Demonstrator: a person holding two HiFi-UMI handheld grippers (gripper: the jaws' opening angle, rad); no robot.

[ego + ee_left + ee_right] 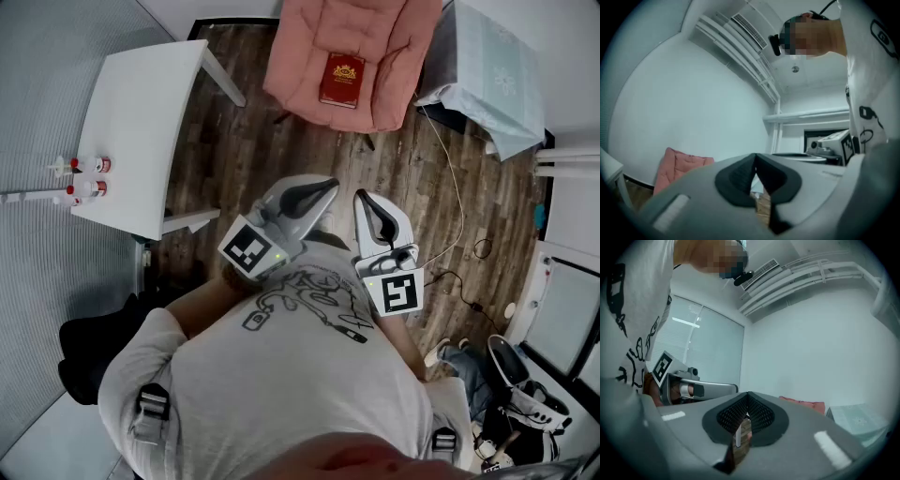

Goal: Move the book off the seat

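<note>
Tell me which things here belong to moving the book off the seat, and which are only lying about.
For the job:
red book, lying on the pink chair
left gripper and right gripper, both shut and empty

Lying about:
white table
small bottles on it
floor cable
pale cloth-covered table

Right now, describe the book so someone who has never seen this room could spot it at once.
Find the pink padded chair between the white table and the pale blue covered table. The book lies flat on its seat: dark red with a gold emblem, the only thing on that cushion.
</note>
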